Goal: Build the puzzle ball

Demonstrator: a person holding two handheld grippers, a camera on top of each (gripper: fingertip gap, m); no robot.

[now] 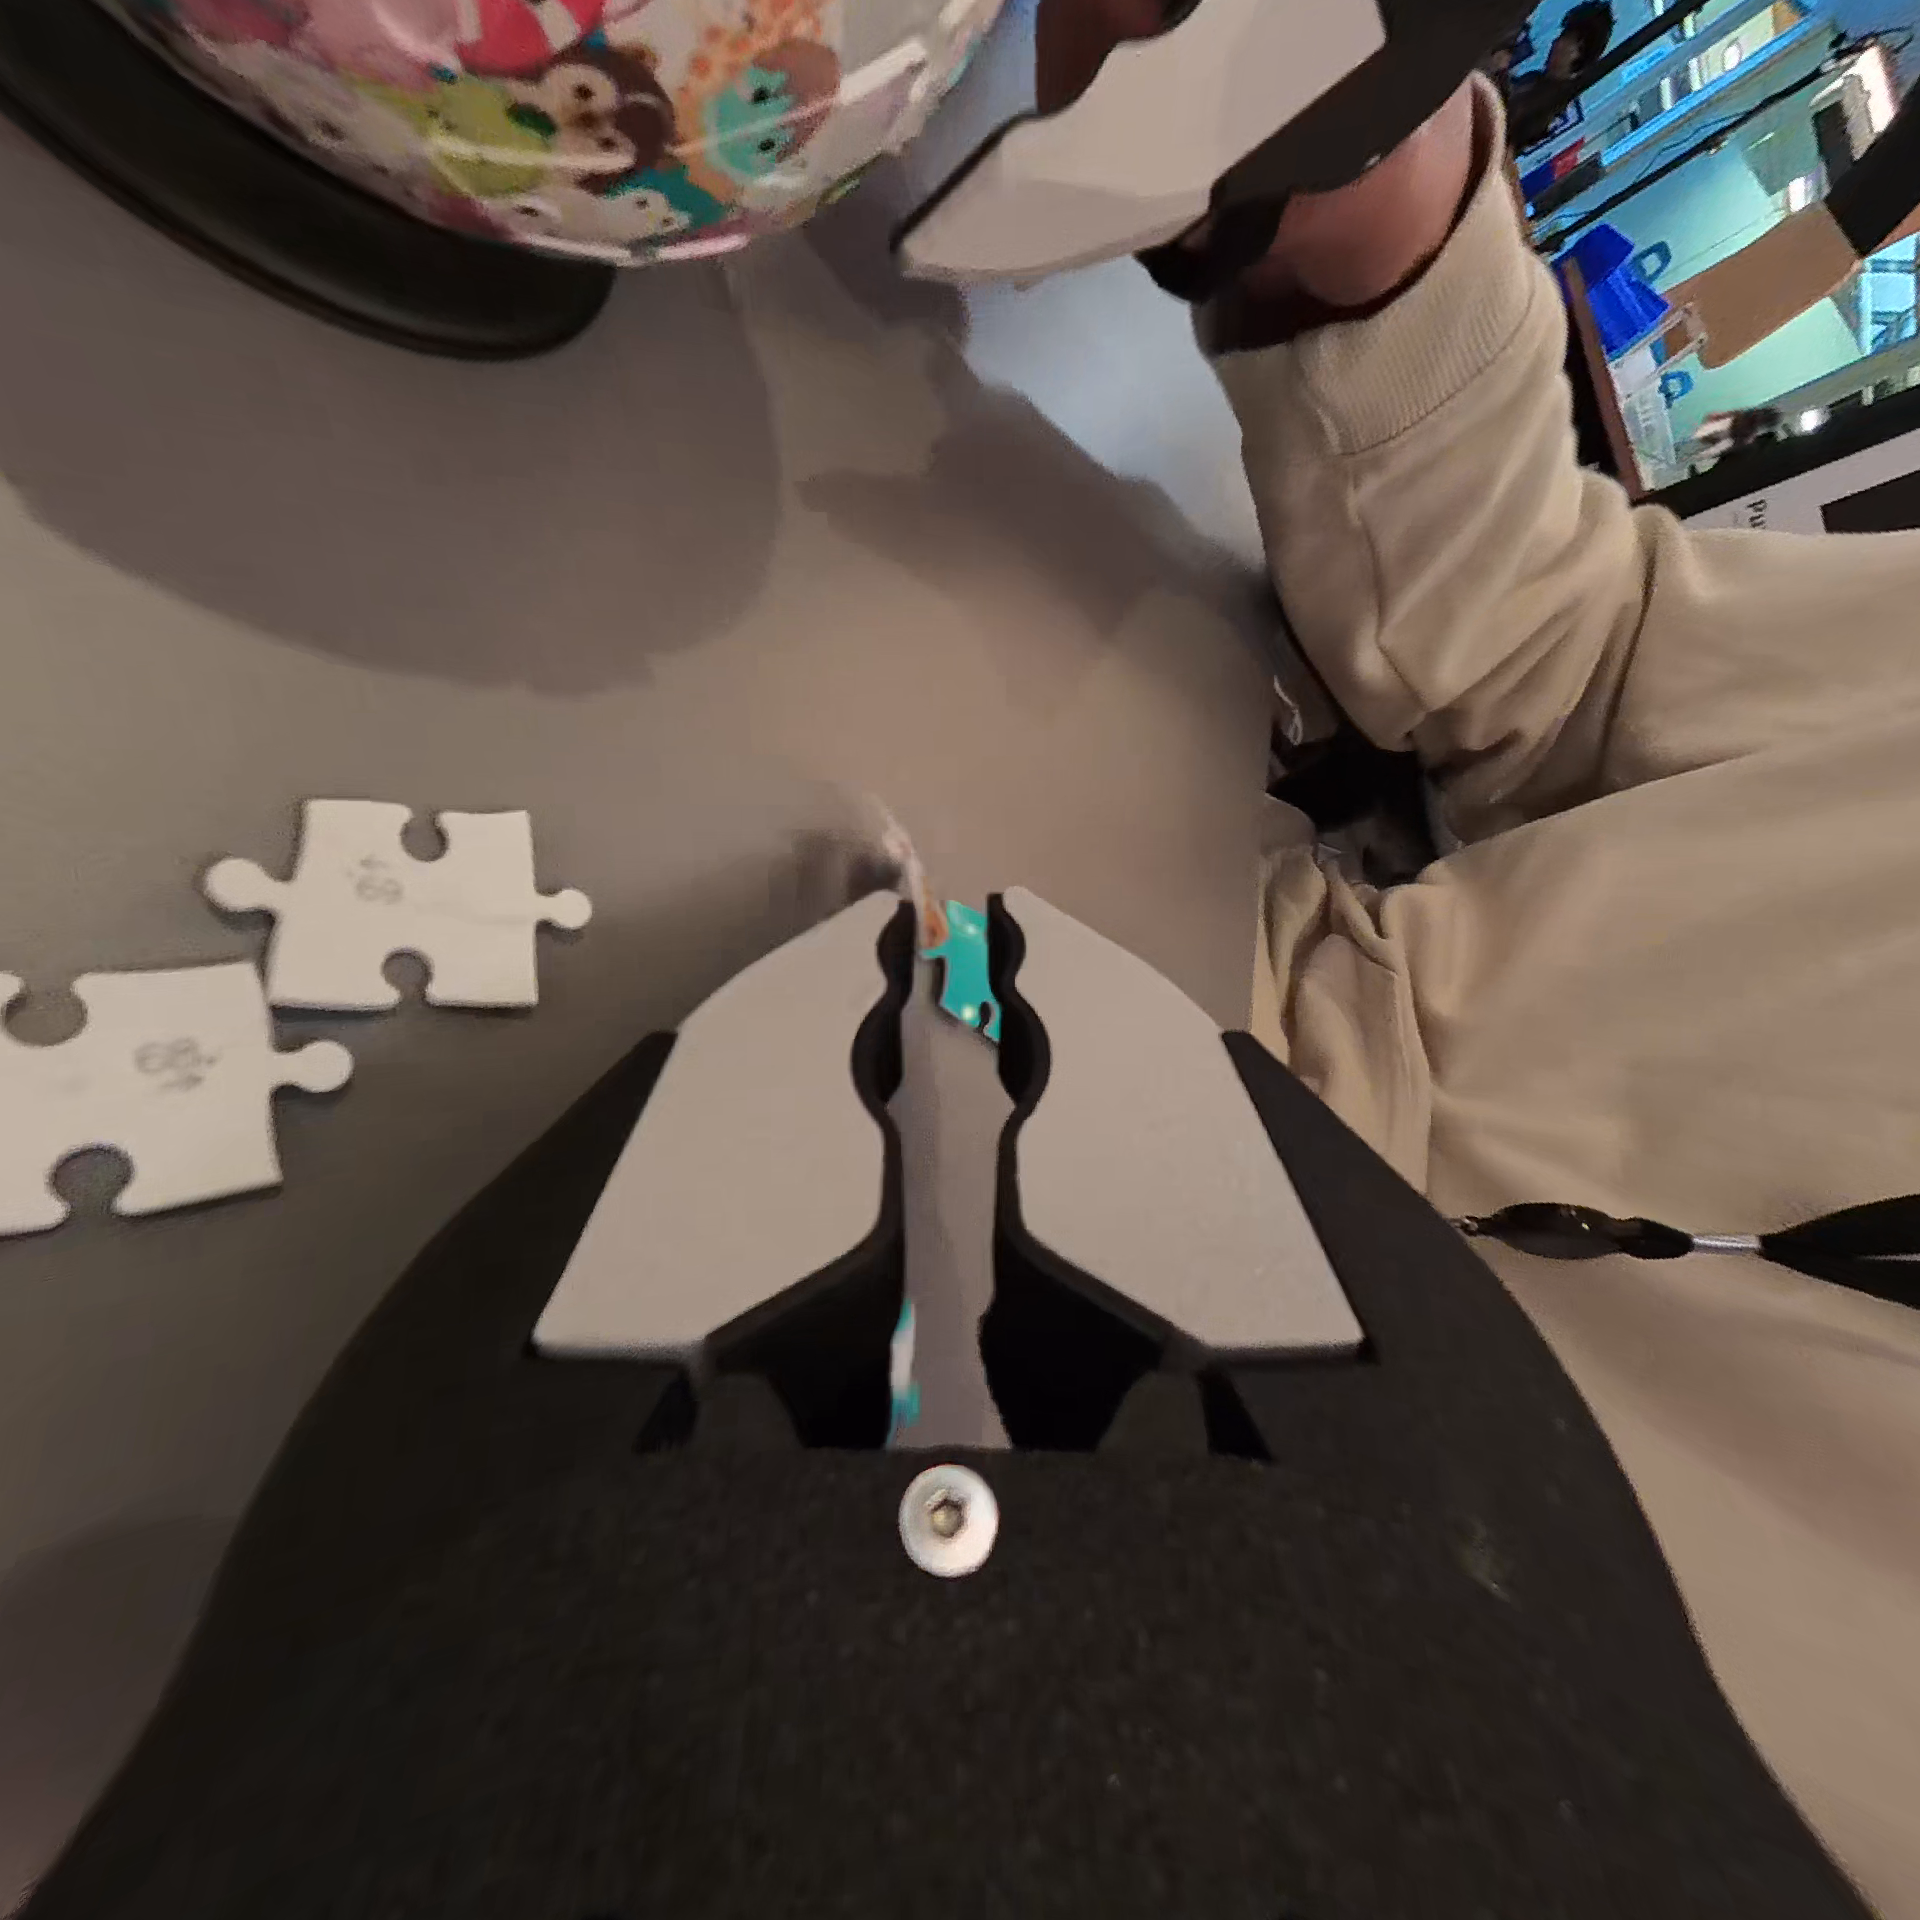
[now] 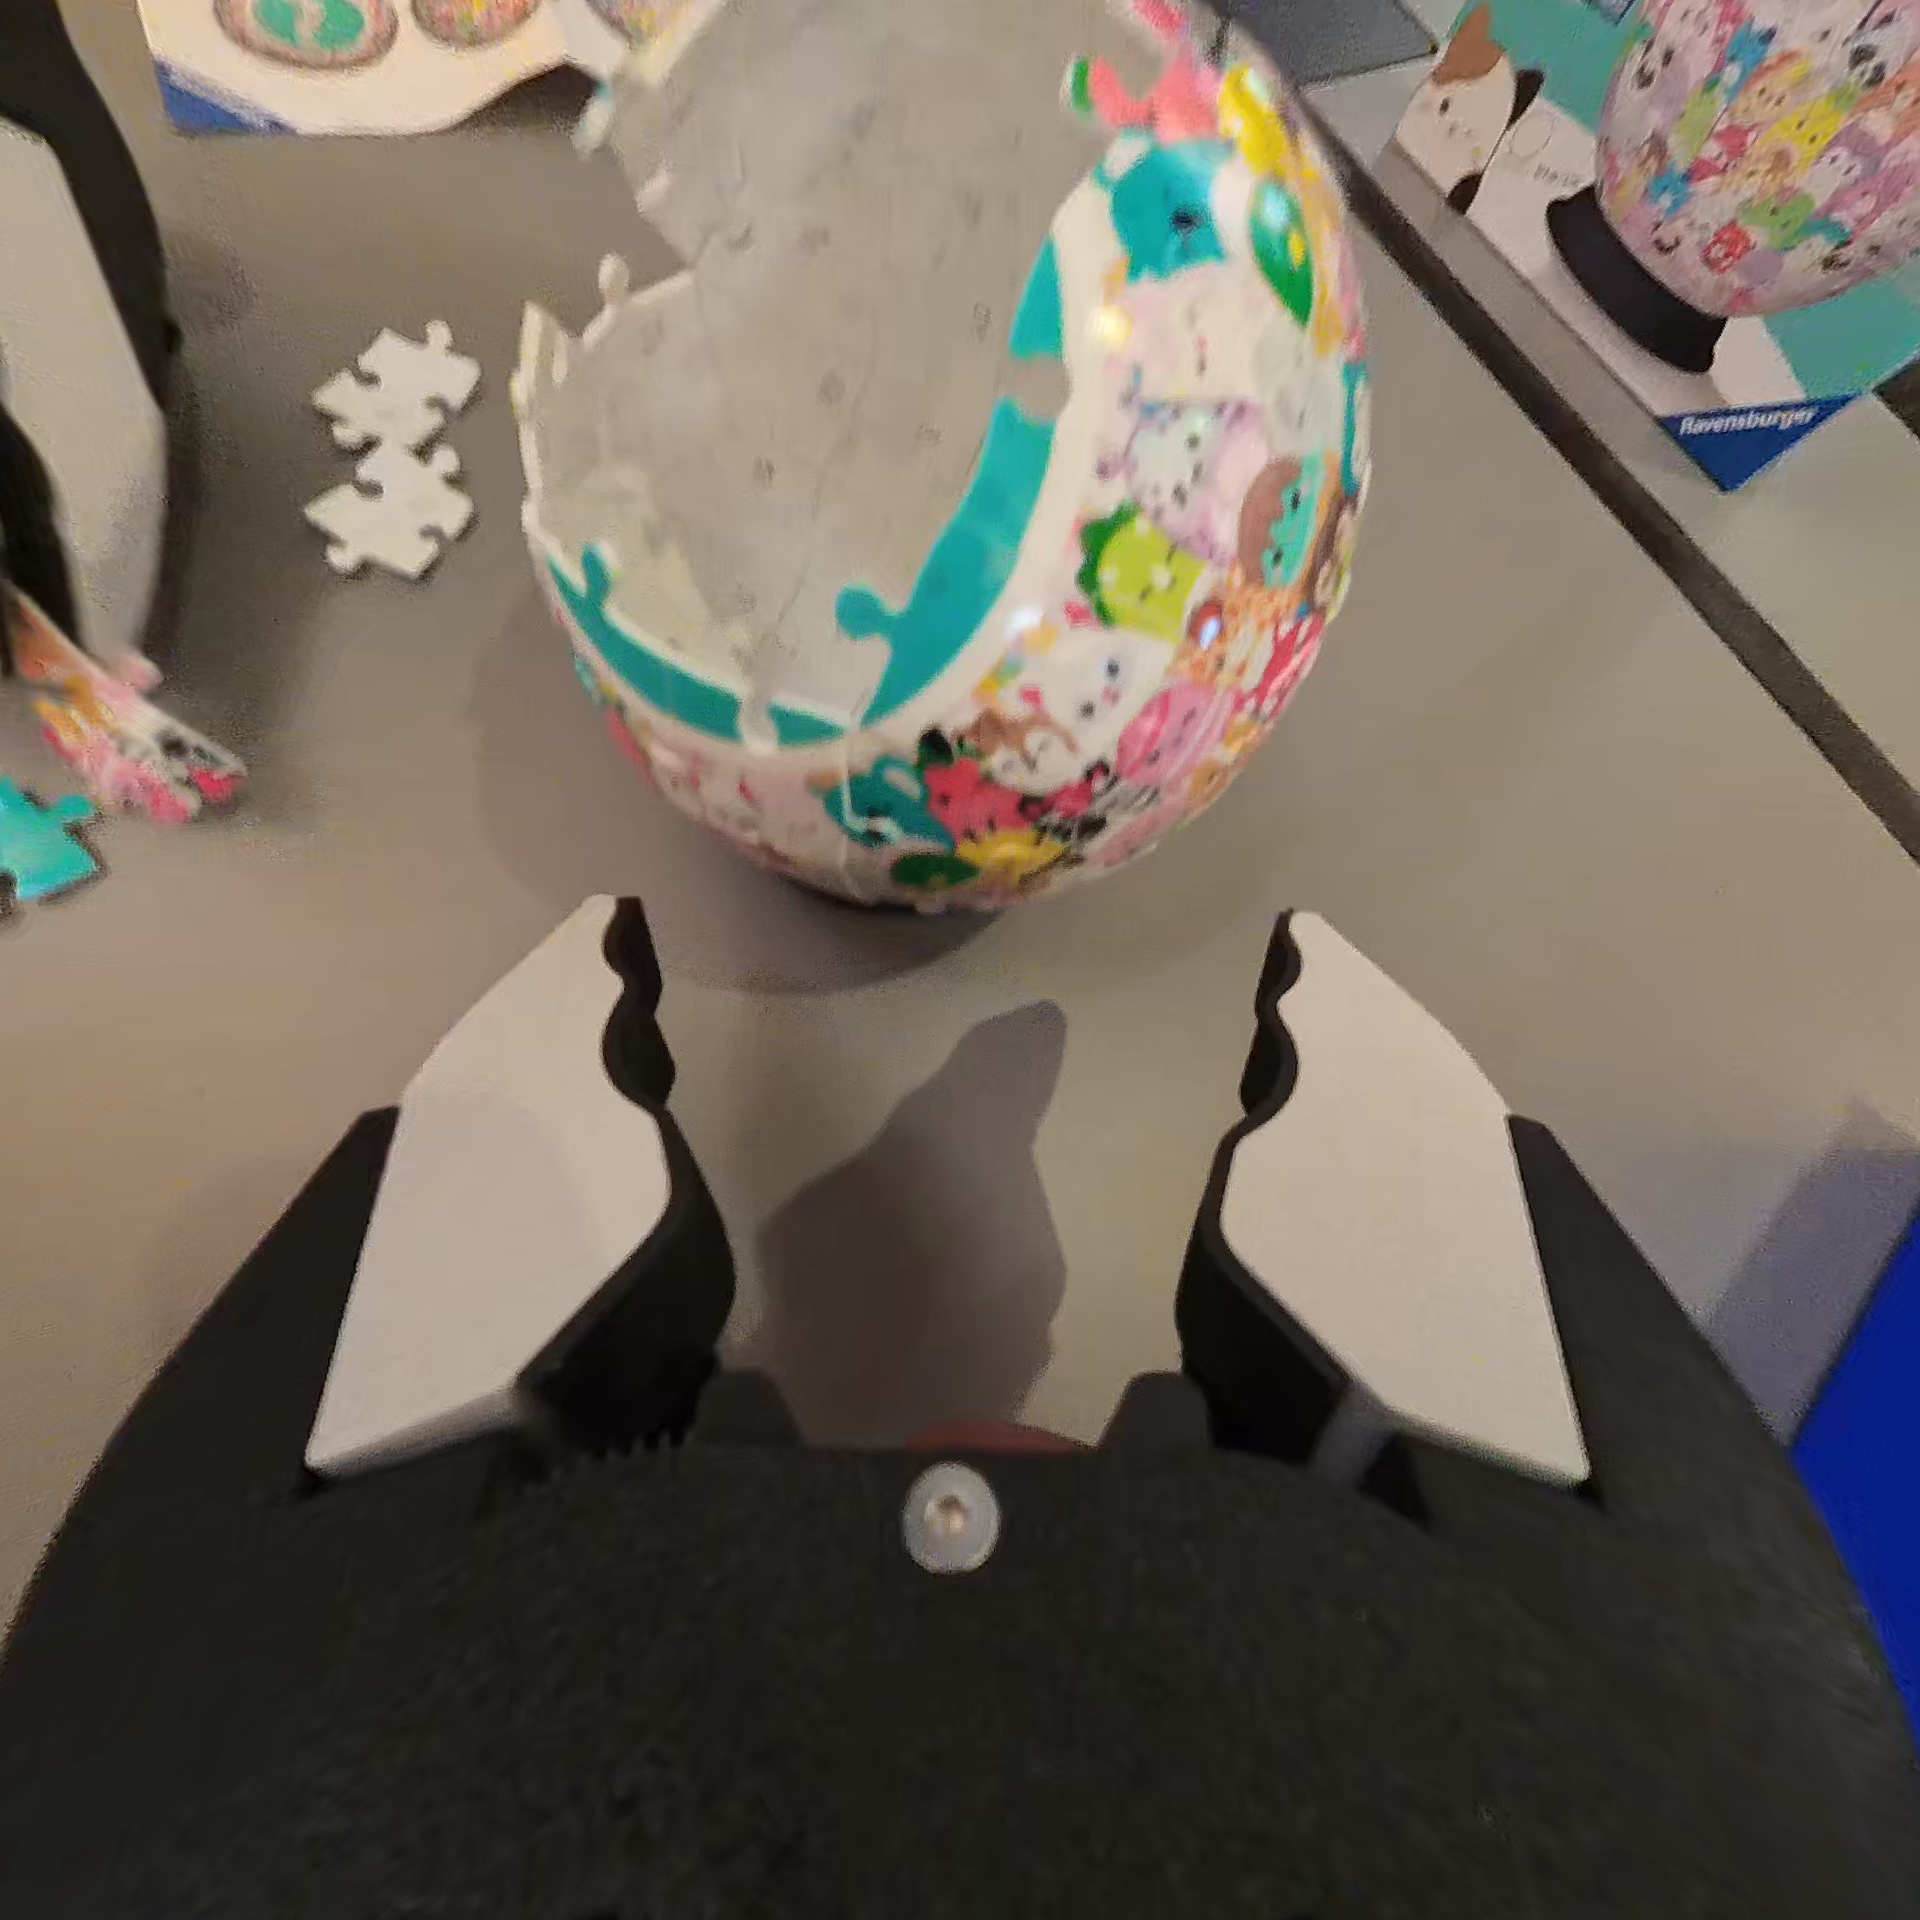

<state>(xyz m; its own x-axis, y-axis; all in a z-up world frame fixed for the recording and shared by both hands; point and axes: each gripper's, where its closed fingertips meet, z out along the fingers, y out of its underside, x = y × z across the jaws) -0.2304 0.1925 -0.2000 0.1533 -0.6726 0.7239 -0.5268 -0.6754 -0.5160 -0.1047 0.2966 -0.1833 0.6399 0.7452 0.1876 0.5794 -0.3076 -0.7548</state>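
Observation:
The puzzle ball (image 2: pixel 1174 540) is partly built, colourful outside and white inside, with a large open gap facing me; it rests on a black stand (image 1: pixel 260 239) and also shows in the left wrist view (image 1: pixel 582 114). My left gripper (image 1: pixel 951 904) is shut on a colourful puzzle piece (image 1: pixel 961 971), seen edge-on between the fingers. In the right wrist view it sits at the left edge (image 2: pixel 83 416), with the piece (image 2: pixel 125 727) hanging near the table. My right gripper (image 2: pixel 956 935) is open and empty, just in front of the ball; it shows top right in the left wrist view (image 1: pixel 1143 135).
Two white face-down pieces (image 1: pixel 400 904) (image 1: pixel 135 1091) lie left of my left gripper, also seen in the right wrist view (image 2: pixel 395 447). A teal piece (image 2: pixel 42 842) lies at the left edge. The puzzle box (image 2: pixel 1714 208) stands back right, a printed sheet (image 2: pixel 343 62) back left. A beige sleeve (image 1: pixel 1403 468) is right.

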